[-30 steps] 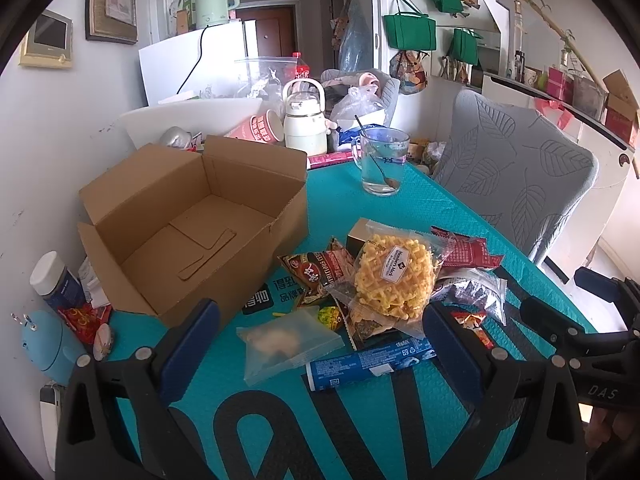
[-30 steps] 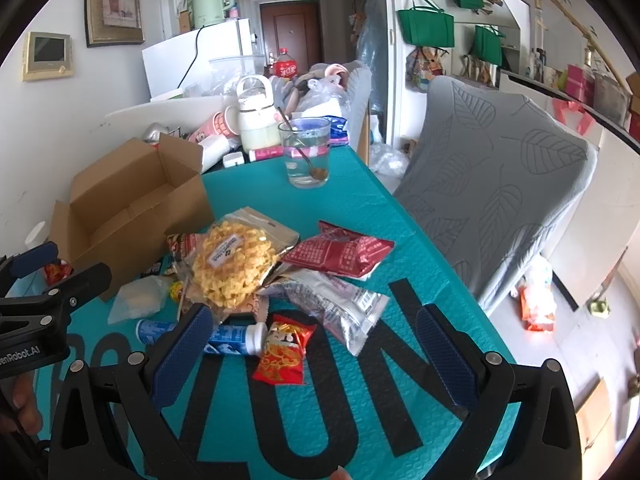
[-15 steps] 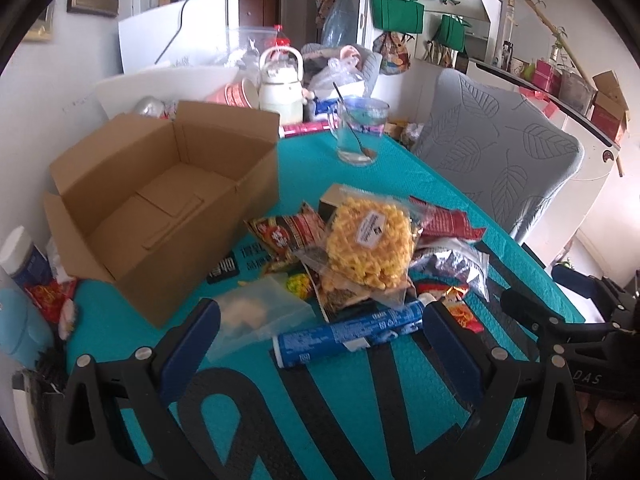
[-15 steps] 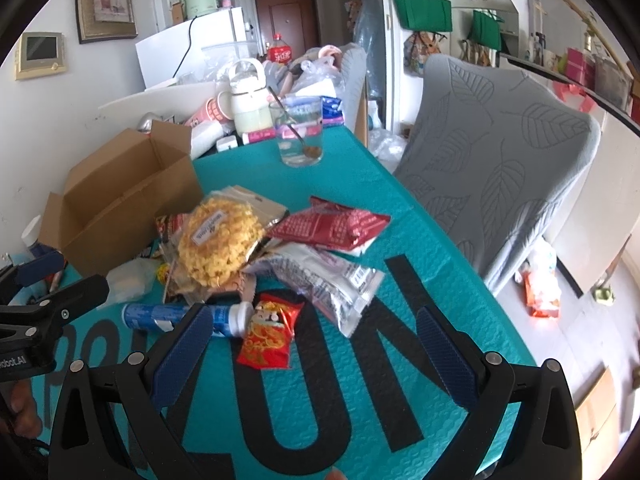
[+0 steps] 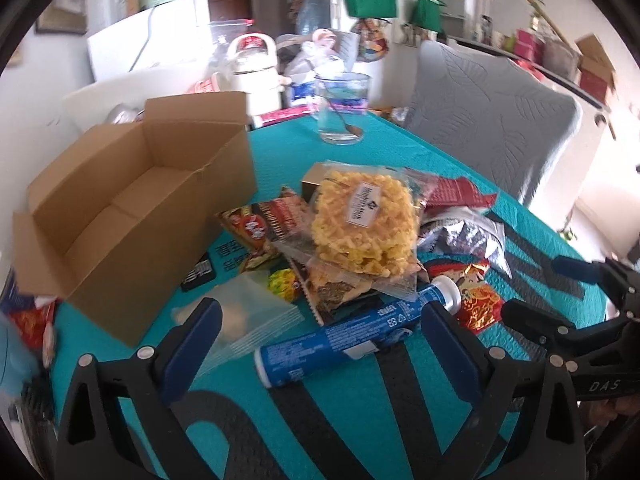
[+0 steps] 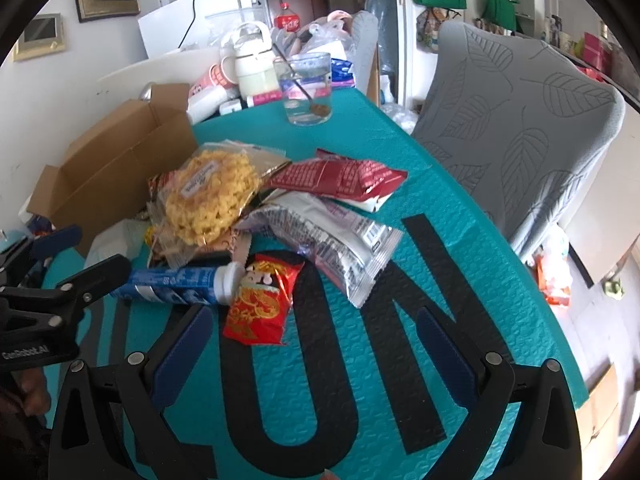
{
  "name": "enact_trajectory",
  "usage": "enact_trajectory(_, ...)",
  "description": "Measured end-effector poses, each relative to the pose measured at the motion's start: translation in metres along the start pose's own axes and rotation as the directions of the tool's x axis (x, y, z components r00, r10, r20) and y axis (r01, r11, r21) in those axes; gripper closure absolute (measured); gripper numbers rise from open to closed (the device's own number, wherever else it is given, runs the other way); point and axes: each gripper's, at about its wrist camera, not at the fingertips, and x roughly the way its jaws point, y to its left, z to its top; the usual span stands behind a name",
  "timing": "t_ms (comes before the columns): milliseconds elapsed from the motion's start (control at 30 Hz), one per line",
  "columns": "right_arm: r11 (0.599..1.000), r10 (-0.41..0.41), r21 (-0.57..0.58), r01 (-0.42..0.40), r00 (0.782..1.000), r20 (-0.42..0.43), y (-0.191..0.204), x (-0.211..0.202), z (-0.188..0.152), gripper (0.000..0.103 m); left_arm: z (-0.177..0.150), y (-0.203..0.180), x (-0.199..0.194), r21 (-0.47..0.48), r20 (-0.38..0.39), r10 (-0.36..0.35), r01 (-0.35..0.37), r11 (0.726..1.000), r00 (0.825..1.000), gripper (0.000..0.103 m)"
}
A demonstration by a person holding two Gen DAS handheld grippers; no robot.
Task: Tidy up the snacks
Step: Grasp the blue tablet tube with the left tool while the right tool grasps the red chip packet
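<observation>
Daylight fills both views, strongest from the right, where the wall and floor beyond the grey chair blow out to near white. The left wrist view is motion-blurred: the cardboard box and the glass mug have smeared edges, and the far left rim is a streak. The right wrist view is sharp, with print legible on the silver packet. Glare glints off that foil and the clear bag of yellow snacks. Shadows on the teal mat are soft and short. Fisheye bending curves straight lines near the black circular borders.
</observation>
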Motion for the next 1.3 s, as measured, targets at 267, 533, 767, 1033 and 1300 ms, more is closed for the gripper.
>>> enact_trajectory(267,1.0,0.002,-0.005,-0.002,1.0,-0.029,-0.002,0.012,0.0,0.0,-0.004,0.004,0.033,-0.012,-0.107,-0.071,0.07,0.997,0.992,0.008)
enact_trajectory(533,0.999,0.035,-0.016,-0.035,0.999,-0.035,0.001,0.018,0.003,0.001,-0.015,0.005,0.031,-0.098,-0.167,-0.197,0.183,0.978,0.966,0.016)
enact_trajectory(767,0.997,0.061,-0.033,-0.063,0.997,-0.049,0.005,0.026,0.004,0.011,-0.034,0.004,0.023,-0.13,-0.194,-0.222,0.2,0.971,0.955,0.048)
enact_trajectory(1033,0.991,0.085,-0.092,-0.093,0.993,-0.081,0.016,0.043,0.009,0.035,-0.055,-0.015,0.003,-0.048,-0.223,-0.091,0.082,0.995,0.971,0.064)
enact_trajectory(1300,0.985,0.12,-0.116,-0.131,0.988,-0.095,0.022,0.043,0.006,0.065,-0.076,-0.005,-0.02,-0.125,-0.249,-0.082,0.052,0.991,0.965,0.07)
